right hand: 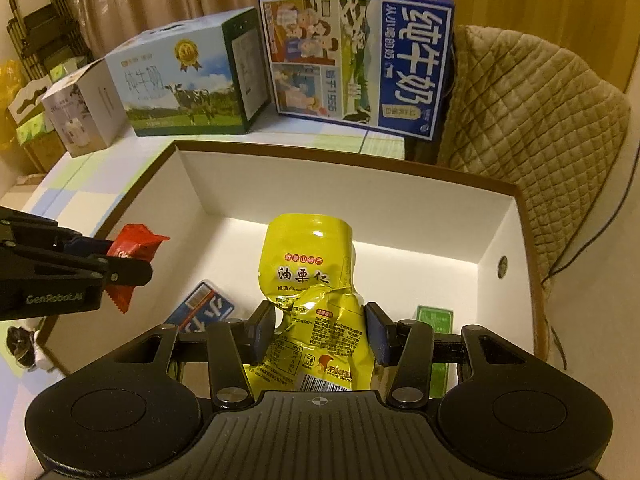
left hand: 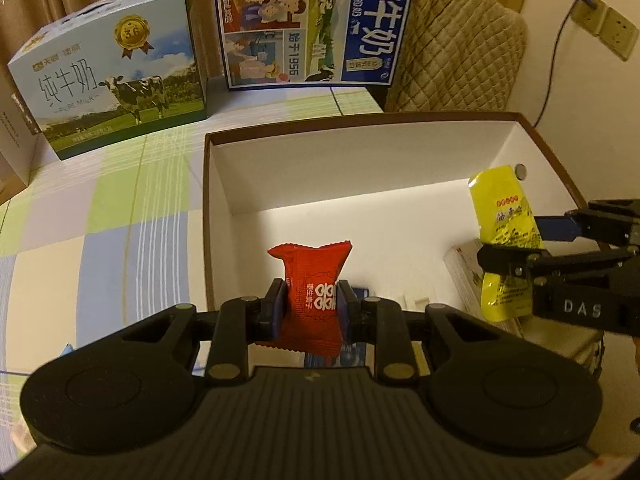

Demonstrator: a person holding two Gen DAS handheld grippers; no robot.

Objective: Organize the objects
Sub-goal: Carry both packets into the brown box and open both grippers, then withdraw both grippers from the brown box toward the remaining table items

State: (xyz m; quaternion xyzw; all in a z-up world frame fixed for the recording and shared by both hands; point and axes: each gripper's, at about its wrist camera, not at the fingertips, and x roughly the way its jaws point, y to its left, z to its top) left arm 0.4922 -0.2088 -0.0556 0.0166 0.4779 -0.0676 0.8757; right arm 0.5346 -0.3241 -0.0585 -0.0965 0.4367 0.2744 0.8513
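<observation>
My left gripper (left hand: 310, 308) is shut on a red candy packet (left hand: 312, 280) and holds it upright over the near left edge of the open white box (left hand: 360, 160). My right gripper (right hand: 318, 330) is shut on a yellow snack pouch (right hand: 310, 264) and holds it over the box's inside. In the left wrist view the right gripper (left hand: 516, 246) and yellow pouch (left hand: 502, 216) are at the right. In the right wrist view the left gripper (right hand: 120, 260) with the red packet (right hand: 134, 244) is at the left. The box (right hand: 400, 208) has a brown rim.
Inside the box lie a blue-and-white packet (right hand: 206, 306), a green carton (right hand: 436, 320) and a white carton (left hand: 464, 268). Two milk cases (left hand: 116, 76) (left hand: 312, 20) stand at the table's back. A quilted chair (right hand: 532, 128) is behind right. A small white box (right hand: 86, 108) stands at left.
</observation>
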